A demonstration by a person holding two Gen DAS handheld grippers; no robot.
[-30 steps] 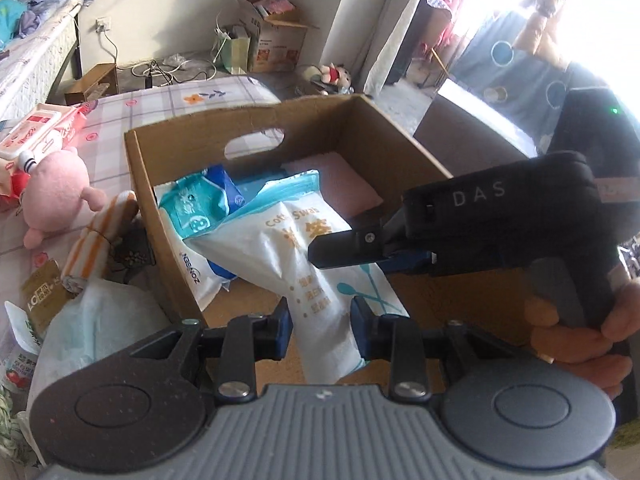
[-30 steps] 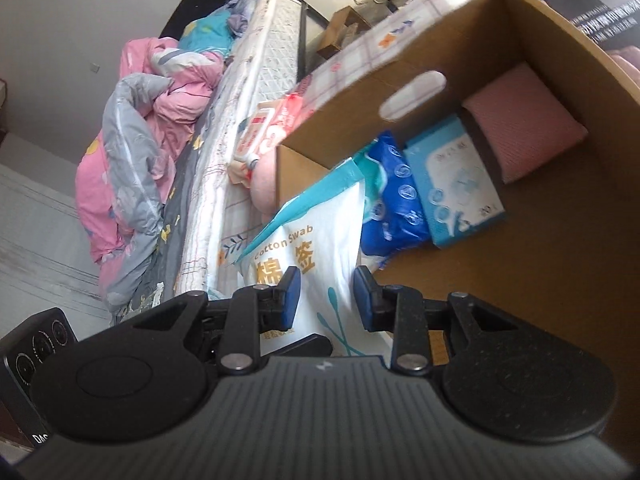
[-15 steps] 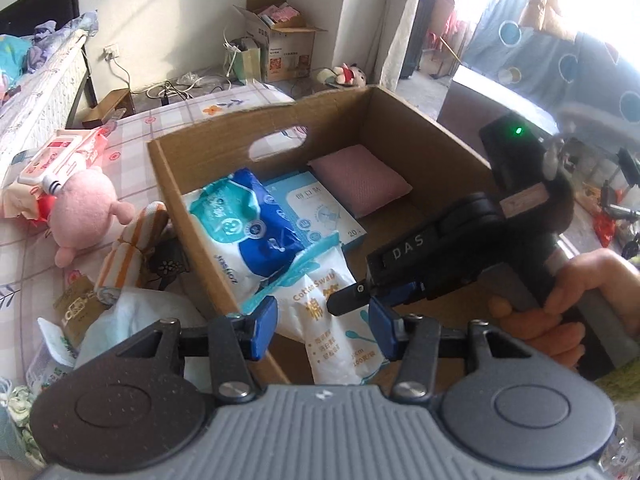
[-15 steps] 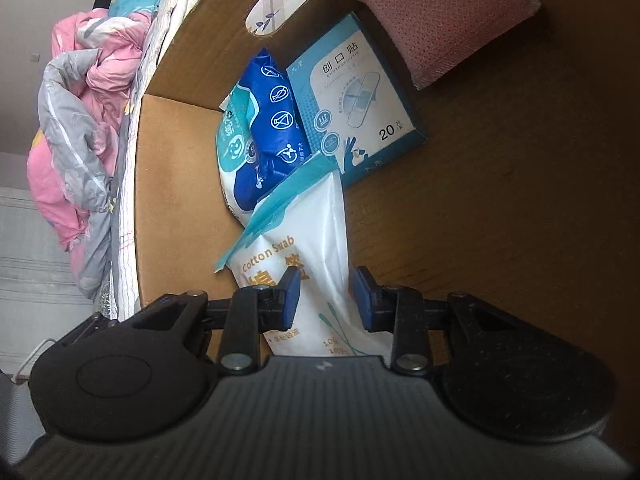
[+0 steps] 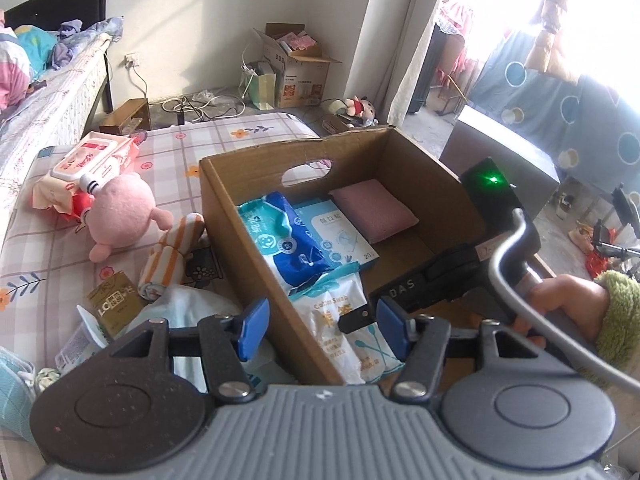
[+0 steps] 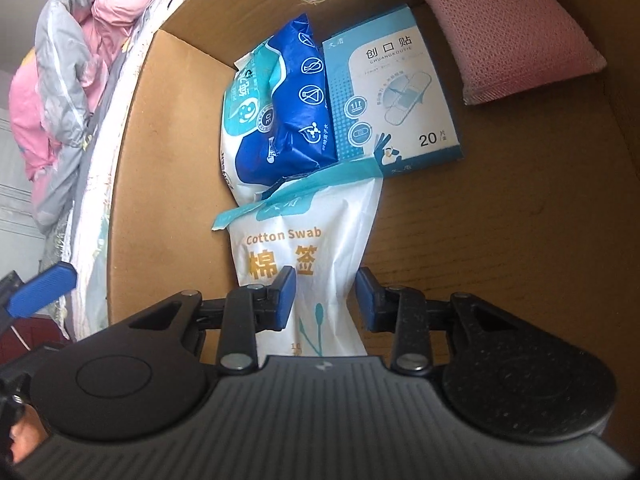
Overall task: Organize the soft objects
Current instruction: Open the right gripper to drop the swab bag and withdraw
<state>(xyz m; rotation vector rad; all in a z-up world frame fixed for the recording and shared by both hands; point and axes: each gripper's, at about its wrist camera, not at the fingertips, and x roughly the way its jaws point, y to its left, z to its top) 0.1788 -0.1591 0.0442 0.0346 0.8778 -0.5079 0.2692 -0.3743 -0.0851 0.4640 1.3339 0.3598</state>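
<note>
left tongs (image 5: 318, 326), spread, hang at lower centre over the box (image 5: 244, 236) wall. right tongs (image 6: 325, 294), also spread, straddle the swab bag (image 6: 304, 256) lying inside. looks just released; next, fetch the plush (image 5: 120, 210) at left.

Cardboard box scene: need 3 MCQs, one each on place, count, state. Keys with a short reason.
1. Where does the pink plush toy lie?
A. inside the cardboard box
B. on the checked bedsheet outside the box
C. held between fingers

2. How many items lie in the cardboard box?
A. two
B. four
C. six

3. What state is the right gripper in?
A. open, fingers apart above the cotton swab bag
B. shut on the pink pad
C. shut on the plaster box

Key:
1 B: the left wrist view shows it on the bedsheet, left of the box wall.
2 B: wet wipes pack, plaster box, pink pad, cotton swab bag.
3 A: a clear gap shows between its fingers, the bag lying below.
</note>
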